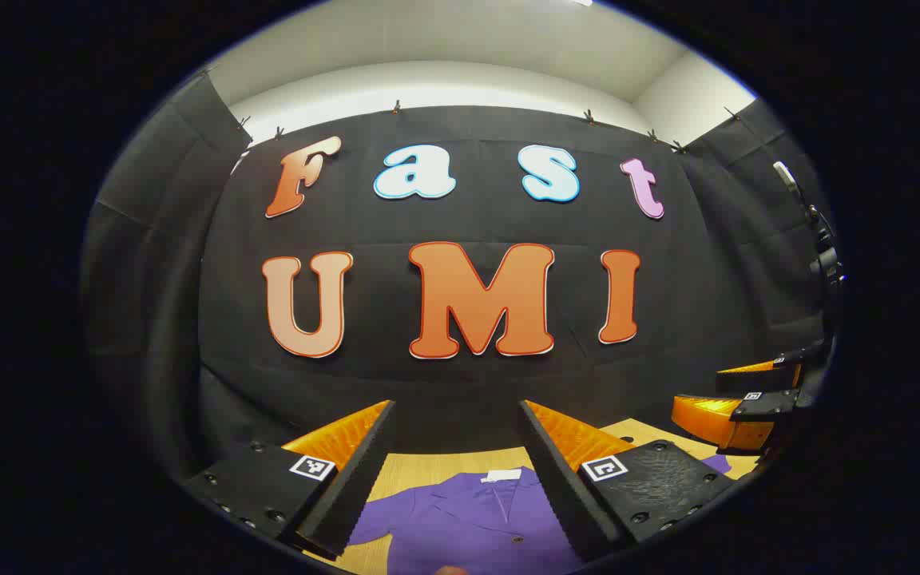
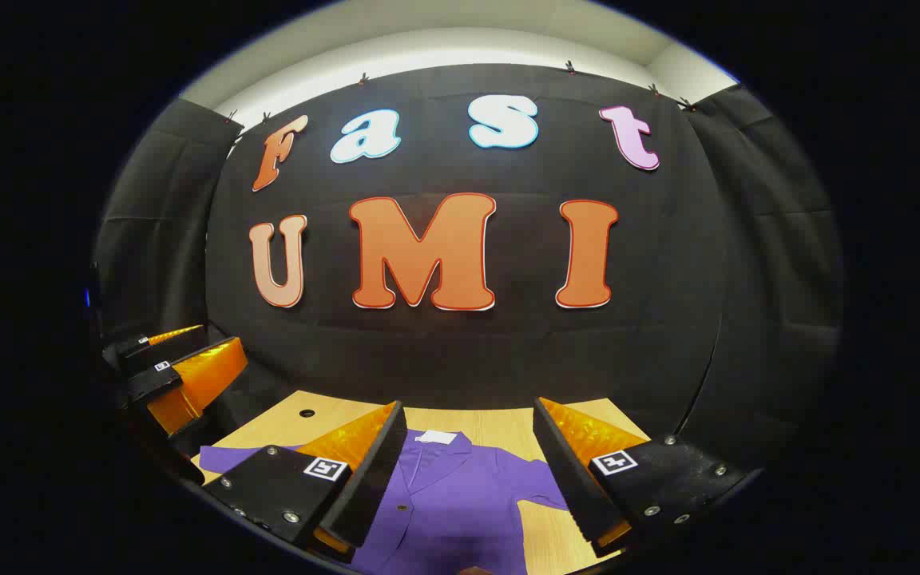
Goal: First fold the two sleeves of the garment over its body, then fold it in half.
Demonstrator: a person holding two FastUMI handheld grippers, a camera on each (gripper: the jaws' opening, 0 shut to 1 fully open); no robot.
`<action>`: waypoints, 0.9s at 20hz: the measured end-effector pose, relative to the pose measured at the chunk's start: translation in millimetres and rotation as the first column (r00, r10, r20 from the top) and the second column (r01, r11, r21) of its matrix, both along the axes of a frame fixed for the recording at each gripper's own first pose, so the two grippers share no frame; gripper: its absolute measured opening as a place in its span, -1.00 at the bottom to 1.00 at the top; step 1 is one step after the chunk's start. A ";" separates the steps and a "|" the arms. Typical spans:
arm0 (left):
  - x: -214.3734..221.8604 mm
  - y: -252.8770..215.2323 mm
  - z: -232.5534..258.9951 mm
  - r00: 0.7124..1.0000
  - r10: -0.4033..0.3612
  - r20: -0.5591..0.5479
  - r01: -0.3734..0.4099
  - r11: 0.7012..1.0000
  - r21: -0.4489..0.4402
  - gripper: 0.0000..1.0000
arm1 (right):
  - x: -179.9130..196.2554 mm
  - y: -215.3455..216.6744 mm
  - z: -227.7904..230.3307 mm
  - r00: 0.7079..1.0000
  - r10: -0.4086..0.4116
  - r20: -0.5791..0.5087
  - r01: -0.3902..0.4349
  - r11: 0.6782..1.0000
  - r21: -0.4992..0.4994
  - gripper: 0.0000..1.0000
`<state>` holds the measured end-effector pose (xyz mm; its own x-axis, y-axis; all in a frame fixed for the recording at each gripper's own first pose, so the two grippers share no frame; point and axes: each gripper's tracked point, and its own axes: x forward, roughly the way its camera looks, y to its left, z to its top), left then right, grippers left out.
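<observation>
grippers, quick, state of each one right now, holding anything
Left gripper: tongs open, holding nothing, above the purple garment.
Right gripper: tongs open, holding nothing, above the same garment on the wooden table.

In the left gripper view, the garment (image 1: pixel 468 519) lies flat on the counter (image 1: pixel 428 467) at bottom centre, collar toward the wall (image 1: pixel 444 383) behind. The left hand-held gripper (image 1: pixel 456 471) hangs above it, fingers wide apart; the right hand-held gripper (image 1: pixel 735 407) sits at the right edge. In the right gripper view, the left one sits at the left edge, above a sleeve (image 2: pixel 228 457).
</observation>
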<state>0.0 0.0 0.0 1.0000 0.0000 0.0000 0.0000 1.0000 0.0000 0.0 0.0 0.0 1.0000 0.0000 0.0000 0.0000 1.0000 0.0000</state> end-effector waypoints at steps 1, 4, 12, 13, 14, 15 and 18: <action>1.4 -1.0 -1.7 1.000 -0.001 -0.002 0.001 1.000 0.006 0.92 | 1.2 0.2 -0.2 1.000 0.004 0.004 -0.003 1.000 -0.002 0.91; 8.3 0.9 -3.3 1.000 0.005 -0.009 -0.005 1.000 0.019 0.92 | 6.0 1.6 -4.7 1.000 0.014 -0.021 -0.014 0.999 -0.035 0.90; 36.6 15.7 38.5 0.998 0.027 0.059 -0.024 0.998 -0.053 0.92 | 27.3 17.0 22.8 0.998 0.051 -0.028 -0.051 0.998 -0.023 0.91; 35.0 15.8 36.9 0.997 0.033 0.068 -0.029 0.998 -0.055 0.92 | 27.3 24.3 19.5 0.997 0.073 -0.029 -0.074 0.997 -0.029 0.91; 34.9 12.7 36.5 0.997 0.031 0.067 -0.028 0.998 -0.049 0.92 | 25.4 25.9 21.0 0.997 0.076 -0.022 -0.077 0.996 -0.044 0.91; 32.9 10.9 31.8 0.998 0.027 0.062 -0.025 0.999 -0.041 0.92 | 25.6 24.8 23.2 0.997 0.077 -0.011 -0.078 0.995 -0.058 0.90; 33.6 1.7 28.2 0.999 0.011 0.053 -0.011 1.000 -0.005 0.92 | 24.3 19.7 28.6 0.997 0.075 0.014 -0.074 0.994 -0.076 0.90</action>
<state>33.6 1.7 28.2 0.9985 0.0114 0.0526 -0.0112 0.9999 -0.0046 24.3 19.7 28.6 0.9971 0.0750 0.0138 -0.0737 0.9943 -0.0764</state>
